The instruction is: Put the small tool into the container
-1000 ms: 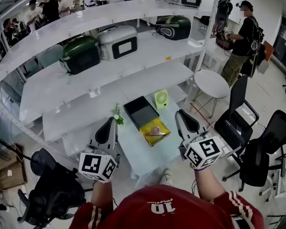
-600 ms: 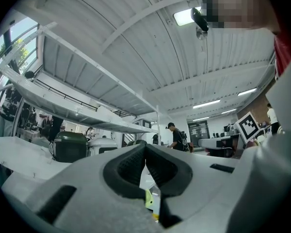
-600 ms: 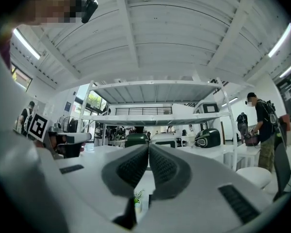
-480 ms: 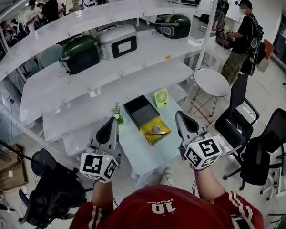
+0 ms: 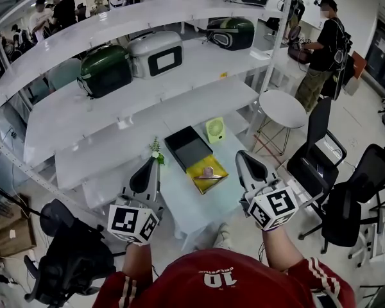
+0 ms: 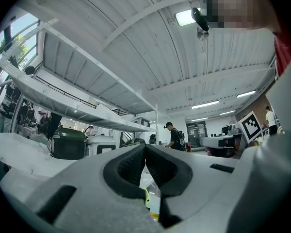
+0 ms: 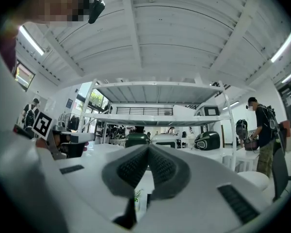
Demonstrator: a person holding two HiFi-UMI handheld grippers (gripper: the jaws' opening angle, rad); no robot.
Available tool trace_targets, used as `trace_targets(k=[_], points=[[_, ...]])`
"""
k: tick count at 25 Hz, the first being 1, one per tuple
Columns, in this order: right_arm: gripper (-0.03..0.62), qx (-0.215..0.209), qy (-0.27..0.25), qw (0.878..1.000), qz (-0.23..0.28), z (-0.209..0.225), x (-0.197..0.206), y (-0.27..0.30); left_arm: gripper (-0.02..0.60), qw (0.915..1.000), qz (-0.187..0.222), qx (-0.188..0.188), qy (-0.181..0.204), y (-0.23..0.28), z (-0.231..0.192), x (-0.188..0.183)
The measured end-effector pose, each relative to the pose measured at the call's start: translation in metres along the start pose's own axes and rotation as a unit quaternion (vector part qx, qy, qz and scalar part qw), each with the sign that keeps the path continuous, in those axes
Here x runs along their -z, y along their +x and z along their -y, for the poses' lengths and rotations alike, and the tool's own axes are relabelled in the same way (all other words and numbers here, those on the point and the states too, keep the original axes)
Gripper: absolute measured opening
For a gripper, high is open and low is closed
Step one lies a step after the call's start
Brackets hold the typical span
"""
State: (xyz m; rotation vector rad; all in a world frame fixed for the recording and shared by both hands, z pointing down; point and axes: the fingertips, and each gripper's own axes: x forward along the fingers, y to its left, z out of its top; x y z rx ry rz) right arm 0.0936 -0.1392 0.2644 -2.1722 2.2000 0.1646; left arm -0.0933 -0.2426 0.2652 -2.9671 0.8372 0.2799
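On the small pale table [image 5: 179, 194] stands a black open container [image 5: 188, 147]. In front of it lies a yellow tray [image 5: 213, 179] with a small pinkish tool [image 5: 208, 171] on it. My left gripper [image 5: 148, 165] hangs left of the tray, jaws closed together with nothing between them. My right gripper [image 5: 242, 157] hangs right of the tray, also shut and empty. Both stay above the table, apart from the tool. In the left gripper view the left gripper [image 6: 145, 147] shows its pads meeting at the tip; the right gripper [image 7: 148, 147] looks the same in its own view.
A green fan [image 5: 215, 130] and a small plant [image 5: 156, 149] stand at the table's back. White shelves [image 5: 115, 117] behind carry green and silver appliances [image 5: 106, 70]. A round white stool [image 5: 283, 111] and black chairs [image 5: 321, 165] stand right; a person [image 5: 322, 50] stands far right.
The head view has tilted slightly, so the table sits a little higher in the picture. Both grippers keep their places and stay shut.
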Motion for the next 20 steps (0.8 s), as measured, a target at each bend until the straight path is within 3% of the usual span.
trace_targets(k=[20], points=[[0.002,-0.017,0.0,1.0,-0.003,-0.0091,0.0026,-0.0054,-0.008,0.9999,-0.001,0.005,-0.015,-0.0044,0.0047,0.0006]])
